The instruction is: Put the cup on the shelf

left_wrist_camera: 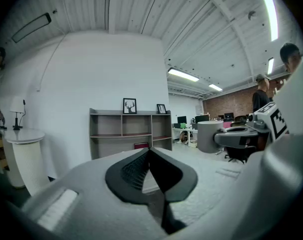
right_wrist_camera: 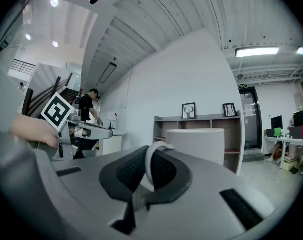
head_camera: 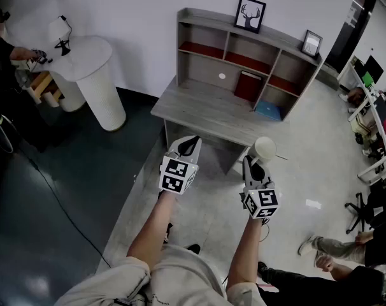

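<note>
A white cup (head_camera: 265,147) hangs at the tip of my right gripper (head_camera: 253,164), held by its handle. In the right gripper view the jaws are shut on the cup's thin handle (right_wrist_camera: 152,156), and the cup's body (right_wrist_camera: 196,139) stands just beyond them. The grey shelf unit (head_camera: 244,69) stands on a grey desk (head_camera: 206,110) ahead of me, with open compartments. My left gripper (head_camera: 188,146) is shut and holds nothing, hovering near the desk's front edge. The shelf (left_wrist_camera: 130,132) shows far off past the left gripper (left_wrist_camera: 148,154).
Two framed pictures (head_camera: 250,14) stand on top of the shelf, and a red book (head_camera: 247,85) and a blue item (head_camera: 268,110) sit in its compartments. A white round pedestal table (head_camera: 91,69) stands to the left. People stand at the left and sit at the lower right.
</note>
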The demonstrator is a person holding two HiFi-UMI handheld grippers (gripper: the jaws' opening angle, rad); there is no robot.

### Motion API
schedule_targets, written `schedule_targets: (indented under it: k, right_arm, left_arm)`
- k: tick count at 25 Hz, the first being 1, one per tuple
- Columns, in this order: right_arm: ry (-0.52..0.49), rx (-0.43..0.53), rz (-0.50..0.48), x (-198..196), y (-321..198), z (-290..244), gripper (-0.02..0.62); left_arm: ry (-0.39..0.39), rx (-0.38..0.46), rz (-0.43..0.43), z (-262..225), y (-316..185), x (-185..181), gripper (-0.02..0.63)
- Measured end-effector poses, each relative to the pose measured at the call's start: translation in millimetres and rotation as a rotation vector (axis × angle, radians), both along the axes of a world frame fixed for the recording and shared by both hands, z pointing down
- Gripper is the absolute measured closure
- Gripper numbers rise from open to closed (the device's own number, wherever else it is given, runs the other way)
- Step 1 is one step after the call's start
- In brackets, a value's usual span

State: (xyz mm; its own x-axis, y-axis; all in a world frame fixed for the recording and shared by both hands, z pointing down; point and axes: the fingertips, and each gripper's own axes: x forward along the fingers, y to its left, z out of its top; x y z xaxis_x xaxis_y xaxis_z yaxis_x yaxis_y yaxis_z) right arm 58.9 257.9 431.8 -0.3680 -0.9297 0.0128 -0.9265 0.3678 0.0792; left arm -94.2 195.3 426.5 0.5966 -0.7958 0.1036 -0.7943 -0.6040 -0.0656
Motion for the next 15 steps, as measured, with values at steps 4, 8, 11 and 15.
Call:
schedule_targets:
  k: [4,8,11,15]
  right_arm:
    - [-0.007,-0.003,-0.013,0.6,-1.3,2.5,0.58]
    - [-0.022,-0.006,-0.019,6.4,-1.4,3.0,0.58]
    - [-0.034,-0.006,-0.036,8.9,-1.1,3.2,0.58]
    - [-0.049,-0.002,-0.073,13.2,3.3,2.0,0.578]
  left_arm:
    - [-0.003,-0.004,-0.009,4.3,3.5,4.3,0.597]
    - [-0.006,-0.002,-0.018,6.6,8.5,10.5,0.597]
    - [-0.007,-0.001,-0.028,7.9,12.4,12.7,0.597]
    - [-0.003,0.002,-0.039,8.4,19.2,21.1,0.597]
